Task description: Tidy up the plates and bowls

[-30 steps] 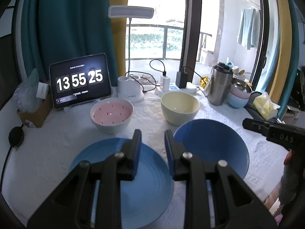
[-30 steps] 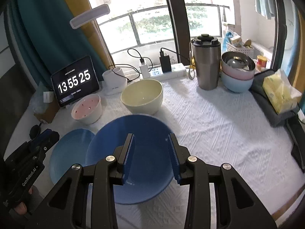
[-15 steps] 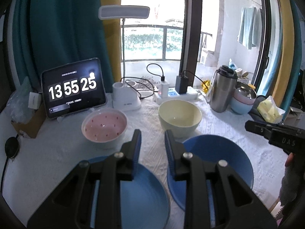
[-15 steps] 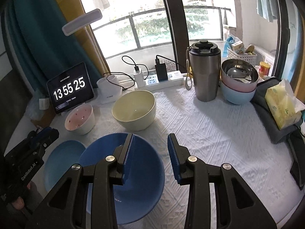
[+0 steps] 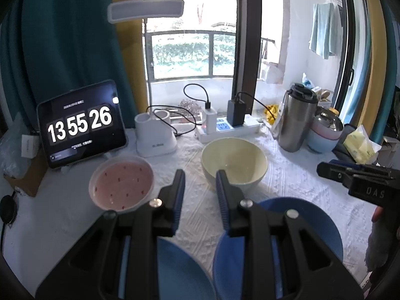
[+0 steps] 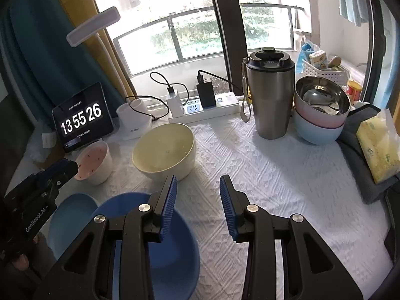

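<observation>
Both tools, the left tool [image 5: 200,187] and right tool [image 6: 197,195], are held spread and empty above the near table edge [image 6: 300,200], the deep blue plastic bowl [image 6: 172,255] and pale blue flat plate [image 6: 70,217] seemingly awaiting stacking.

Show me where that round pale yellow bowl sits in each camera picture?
Left wrist view: pale yellow bowl right of centre, just beyond the tool tips.
Right wrist view: pale yellow bowl left of centre.
Shared landmark: the black tablet clock to the bowl's left.
</observation>
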The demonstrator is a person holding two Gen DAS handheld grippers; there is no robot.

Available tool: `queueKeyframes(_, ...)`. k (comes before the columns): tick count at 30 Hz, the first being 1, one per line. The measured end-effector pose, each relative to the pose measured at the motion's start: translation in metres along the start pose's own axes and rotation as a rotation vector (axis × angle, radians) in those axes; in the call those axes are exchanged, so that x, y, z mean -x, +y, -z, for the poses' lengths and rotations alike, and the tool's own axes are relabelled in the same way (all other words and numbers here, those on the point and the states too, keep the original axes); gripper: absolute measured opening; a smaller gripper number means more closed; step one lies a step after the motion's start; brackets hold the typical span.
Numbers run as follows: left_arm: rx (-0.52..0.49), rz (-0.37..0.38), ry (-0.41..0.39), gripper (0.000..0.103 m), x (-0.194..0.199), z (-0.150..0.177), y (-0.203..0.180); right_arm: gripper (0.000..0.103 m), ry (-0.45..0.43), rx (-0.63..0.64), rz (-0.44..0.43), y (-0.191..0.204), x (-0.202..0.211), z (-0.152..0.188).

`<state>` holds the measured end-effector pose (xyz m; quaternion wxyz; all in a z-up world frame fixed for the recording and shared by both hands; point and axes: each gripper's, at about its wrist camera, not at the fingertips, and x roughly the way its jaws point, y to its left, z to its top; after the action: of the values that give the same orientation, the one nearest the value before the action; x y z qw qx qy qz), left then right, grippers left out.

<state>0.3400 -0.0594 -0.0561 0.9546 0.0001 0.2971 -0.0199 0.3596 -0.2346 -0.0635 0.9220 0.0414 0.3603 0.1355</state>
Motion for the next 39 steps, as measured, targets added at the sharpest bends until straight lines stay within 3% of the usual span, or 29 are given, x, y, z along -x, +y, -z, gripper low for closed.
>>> queueKeyframes(12, -0.003, 0.101, 0.120, 0.027, -0.057, -0.011, -0.004, 0.038, 0.019, 0.003, 0.005, -0.013, -0.035, -0.016)
queueKeyframes(29, -0.004, 0.176, 0.266, 0.027, -0.114, -0.022, 0.008, 0.038, 0.078, -0.023, -0.014, -0.029, -0.086, -0.030)
queueKeyframes(34, -0.013, 0.150, 0.321, 0.027, -0.131, -0.023, 0.006, 0.038, 0.097, -0.037, -0.047, -0.030, -0.100, -0.032)
queueKeyframes(39, 0.004, 0.193, 0.360, 0.027, -0.142, -0.019, 0.008, 0.038, 0.077, -0.026, -0.091, -0.025, -0.103, -0.039)
